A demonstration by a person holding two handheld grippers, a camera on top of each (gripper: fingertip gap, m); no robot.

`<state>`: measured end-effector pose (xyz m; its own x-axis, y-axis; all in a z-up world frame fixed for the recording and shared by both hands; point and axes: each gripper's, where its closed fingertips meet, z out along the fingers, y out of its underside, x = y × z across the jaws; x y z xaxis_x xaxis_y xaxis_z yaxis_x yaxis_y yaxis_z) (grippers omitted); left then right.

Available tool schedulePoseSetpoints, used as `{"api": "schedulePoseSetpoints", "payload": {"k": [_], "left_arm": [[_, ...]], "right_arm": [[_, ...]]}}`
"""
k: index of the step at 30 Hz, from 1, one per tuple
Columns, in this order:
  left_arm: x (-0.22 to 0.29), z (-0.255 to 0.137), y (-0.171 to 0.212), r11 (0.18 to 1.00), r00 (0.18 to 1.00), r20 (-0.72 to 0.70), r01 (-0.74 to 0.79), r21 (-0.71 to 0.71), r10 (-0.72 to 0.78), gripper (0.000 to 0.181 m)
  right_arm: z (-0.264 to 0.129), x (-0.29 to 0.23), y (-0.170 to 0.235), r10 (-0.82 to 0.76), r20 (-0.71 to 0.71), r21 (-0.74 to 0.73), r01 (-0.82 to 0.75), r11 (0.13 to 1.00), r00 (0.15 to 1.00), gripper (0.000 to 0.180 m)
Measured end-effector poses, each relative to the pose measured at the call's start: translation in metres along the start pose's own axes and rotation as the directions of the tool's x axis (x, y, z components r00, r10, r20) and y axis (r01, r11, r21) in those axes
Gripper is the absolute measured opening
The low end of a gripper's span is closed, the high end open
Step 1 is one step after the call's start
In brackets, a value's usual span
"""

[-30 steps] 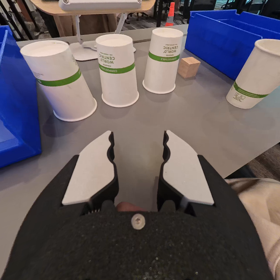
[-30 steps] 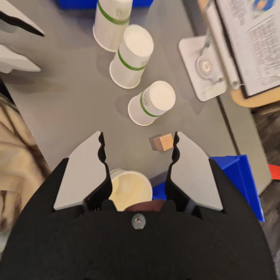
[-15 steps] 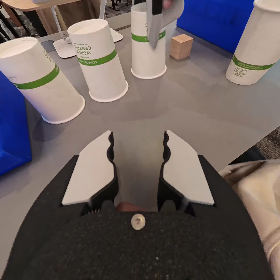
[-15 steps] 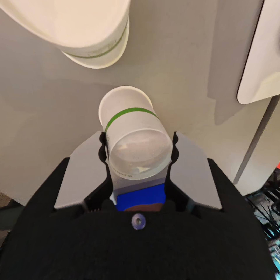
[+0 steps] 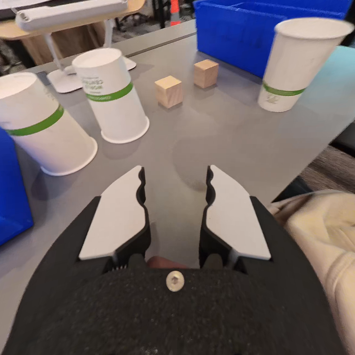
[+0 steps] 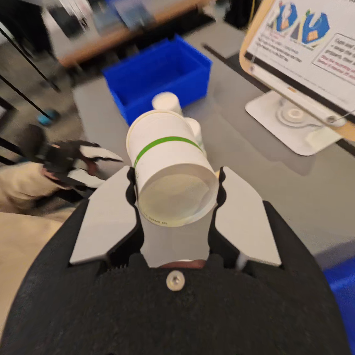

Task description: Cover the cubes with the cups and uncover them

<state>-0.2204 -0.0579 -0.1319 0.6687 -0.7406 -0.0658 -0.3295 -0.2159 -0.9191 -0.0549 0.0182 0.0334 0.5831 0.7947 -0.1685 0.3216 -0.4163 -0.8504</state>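
Observation:
In the left wrist view two bare wooden cubes (image 5: 168, 91) (image 5: 206, 73) sit on the grey table (image 5: 211, 138). Two white cups with green bands stand upside down at the left (image 5: 113, 103) (image 5: 41, 124). A third cup (image 5: 294, 67) stands upright at the right. My left gripper (image 5: 175, 172) is open and empty, low over the table's front. My right gripper (image 6: 174, 172) is shut on a white cup (image 6: 169, 167), held in the air with its base toward the camera. The left gripper also shows in the right wrist view (image 6: 96, 161).
Blue bins stand at the back right (image 5: 240, 32) and far left (image 5: 11, 192); one also shows in the right wrist view (image 6: 159, 71). A white stand with a sign board (image 6: 299, 123) stands at the table's back. A person's beige sleeve (image 5: 317, 240) is at the right.
My right gripper closed on the third upside-down cup and lifted it away, baring a second cube. The left gripper stayed open and shifted slightly.

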Motion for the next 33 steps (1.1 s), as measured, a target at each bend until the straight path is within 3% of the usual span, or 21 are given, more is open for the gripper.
{"api": "schedulePoseSetpoints", "payload": {"k": [5, 11, 14, 17, 22, 26, 33], "left_arm": [[0.037, -0.02, -0.039, 0.987, 0.972, -0.23, -0.001, 0.158, 0.038, 0.058], [0.073, -0.043, -0.097, 0.952, 0.927, -0.351, -0.024, 0.305, 0.136, 0.057], [0.07, -0.041, -0.106, 0.946, 0.935, -0.308, -0.074, 0.317, 0.176, 0.069], [0.07, -0.051, -0.107, 0.935, 0.918, -0.346, -0.064, 0.349, 0.192, 0.044], [0.058, -0.06, -0.11, 0.914, 0.937, -0.27, -0.101, 0.393, 0.22, 0.045], [0.051, -0.062, -0.114, 0.907, 0.941, -0.206, -0.176, 0.382, 0.27, 0.05], [0.037, -0.068, -0.118, 0.914, 0.96, -0.217, -0.08, 0.398, 0.178, 0.05]], "right_arm": [[-0.029, -0.05, 0.018, 0.13, 0.162, 0.262, -0.17, 0.95, 0.978, 0.083], [-0.004, -0.107, 0.036, 0.163, 0.305, 0.36, -0.272, 0.893, 0.938, 0.083], [0.014, -0.12, 0.041, 0.182, 0.338, 0.389, -0.313, 0.867, 0.923, 0.082], [0.026, -0.119, 0.053, 0.223, 0.328, 0.349, -0.337, 0.875, 0.918, 0.082], [0.036, -0.133, 0.061, 0.244, 0.429, 0.292, -0.389, 0.874, 0.87, 0.081], [0.043, -0.138, 0.068, 0.231, 0.397, 0.286, -0.359, 0.888, 0.888, 0.081], [0.046, -0.15, 0.074, 0.247, 0.444, 0.289, -0.399, 0.871, 0.861, 0.08]]}}
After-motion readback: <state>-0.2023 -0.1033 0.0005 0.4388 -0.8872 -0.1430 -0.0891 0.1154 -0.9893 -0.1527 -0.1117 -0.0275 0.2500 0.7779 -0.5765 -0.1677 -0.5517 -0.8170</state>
